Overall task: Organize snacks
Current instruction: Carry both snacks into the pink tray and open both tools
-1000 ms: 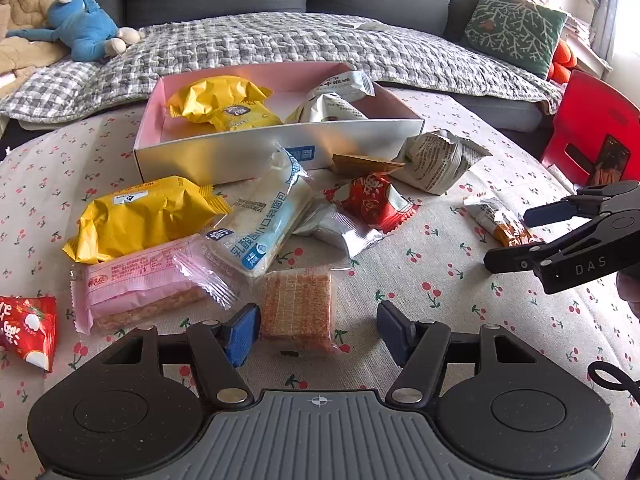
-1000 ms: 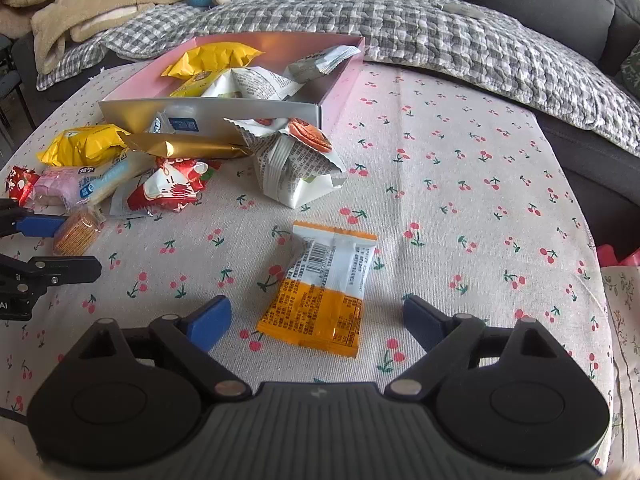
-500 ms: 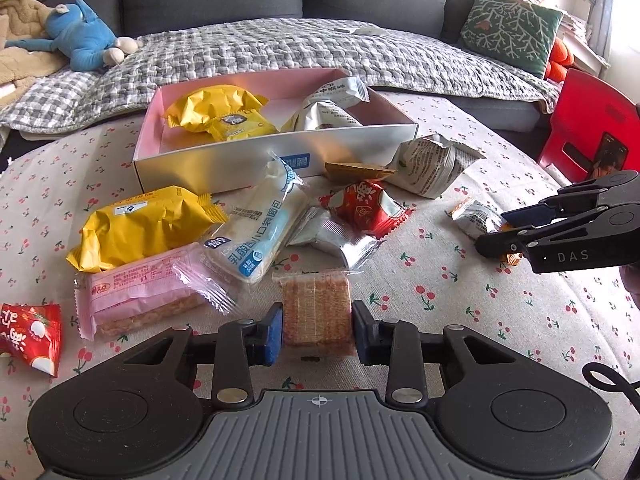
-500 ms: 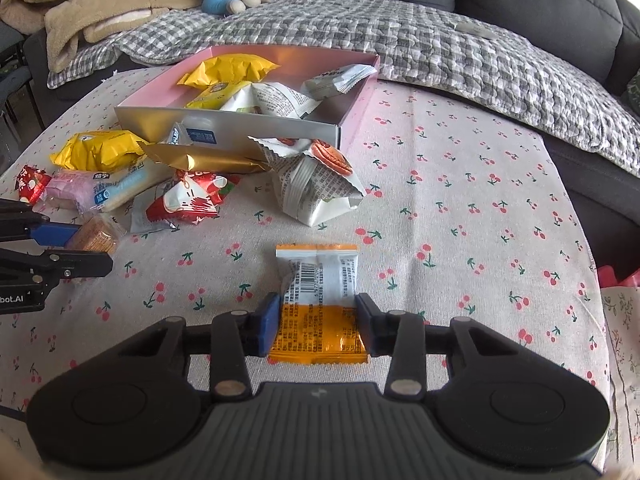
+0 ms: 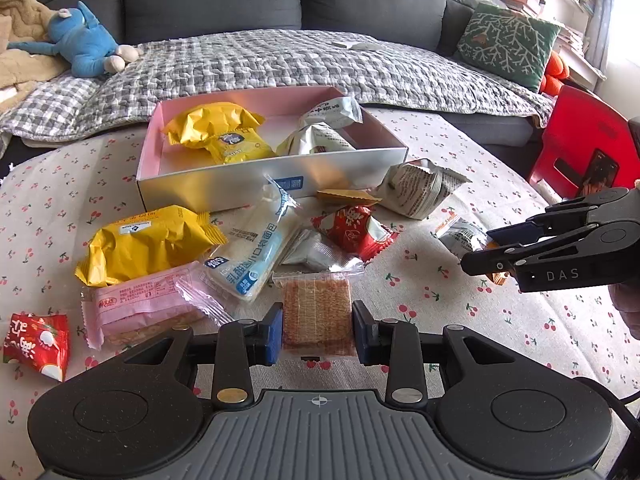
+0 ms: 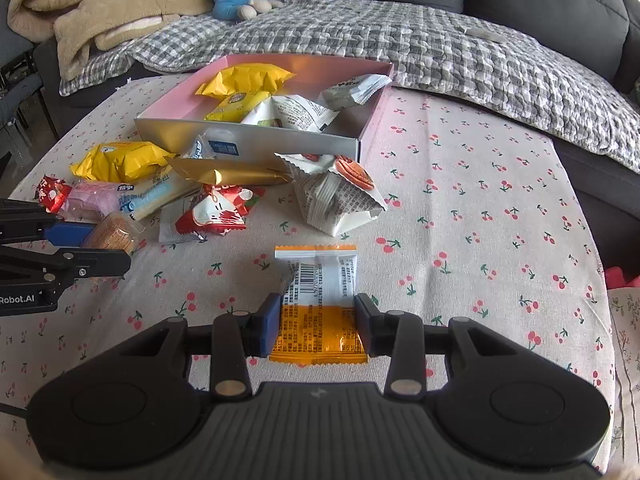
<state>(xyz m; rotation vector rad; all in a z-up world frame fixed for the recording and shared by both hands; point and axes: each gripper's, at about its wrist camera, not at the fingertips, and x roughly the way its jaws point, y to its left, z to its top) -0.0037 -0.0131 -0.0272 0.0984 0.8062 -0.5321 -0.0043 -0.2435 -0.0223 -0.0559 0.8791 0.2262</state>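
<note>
On the worktop (image 5: 460,304): cherry-print cloth, snacks scattered in front of a box, both tools down among them.
Left tool (image 5: 318,330): clamped on the wafer (image 5: 318,312), blue pads pressing both its sides; the jaws have just been closing on it.
Wafer: clear-wrapped brown square, lying on the cloth at the near edge of the pile, just in front of the blue bread pack (image 5: 256,248).
Right tool (image 6: 316,326): clamped on the orange pack (image 6: 318,304), pads squeezing its orange end; these jaws have just been closing too.
Orange pack: white top with a barcode, orange bottom, flat on the cloth, apart from the pile, near side of the grey bag (image 6: 340,200).
Box (image 5: 224,188): pink inside, silver outside, open, at the far side of the worktop; two yellow bags (image 5: 218,132) lie at its left, two white packs (image 5: 324,128) at its right.
Pile, left to right: red pack (image 5: 36,340) alone at the edge, pink bar (image 5: 140,308), yellow bag (image 5: 148,244), blue bread pack leaning toward the box wall, silver pack (image 5: 320,252), red pouch (image 5: 352,232).
Against the box front: gold pack (image 6: 228,174), with the grey bag to its right.
Seen from the left: the right tool reaches in from the right edge, the orange pack partly hidden behind its fingers.
Behind: grey sofa (image 5: 240,4) with a checked quilt (image 5: 280,60) and a blue plush (image 5: 84,46).
</note>
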